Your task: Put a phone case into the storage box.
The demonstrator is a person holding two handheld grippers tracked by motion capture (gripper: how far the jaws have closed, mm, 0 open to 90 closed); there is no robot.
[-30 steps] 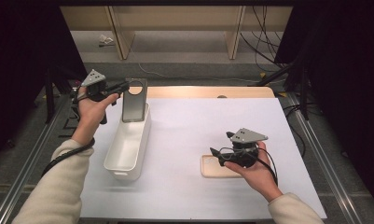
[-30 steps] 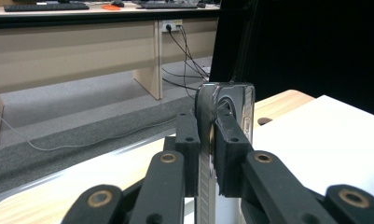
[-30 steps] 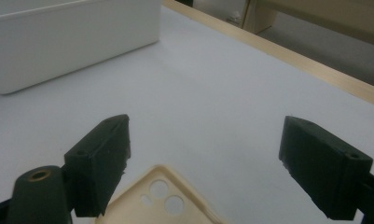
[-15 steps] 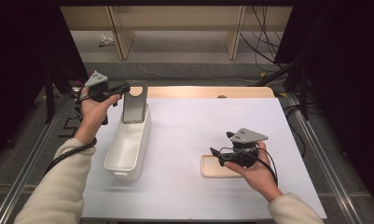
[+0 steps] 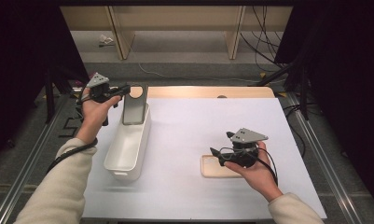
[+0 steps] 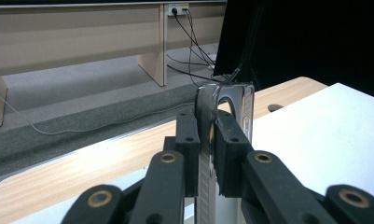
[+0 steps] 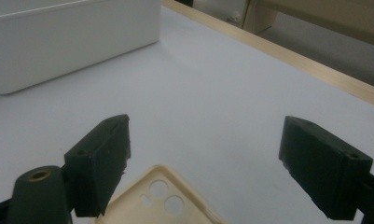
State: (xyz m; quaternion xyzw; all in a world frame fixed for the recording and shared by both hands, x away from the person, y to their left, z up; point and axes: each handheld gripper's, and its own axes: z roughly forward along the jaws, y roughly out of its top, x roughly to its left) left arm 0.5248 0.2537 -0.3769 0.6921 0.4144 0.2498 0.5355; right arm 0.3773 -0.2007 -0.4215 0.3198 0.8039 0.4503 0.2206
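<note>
Cream phone case (image 7: pixel 163 200) — under right gripper (image 7: pixel 217 163) (jaws apart).

Our left claw (image 5: pixel 125 88) raised at far left, jaws clamped, our right claw (image 5: pixel 216 154) low, jaws spread wide
</note>
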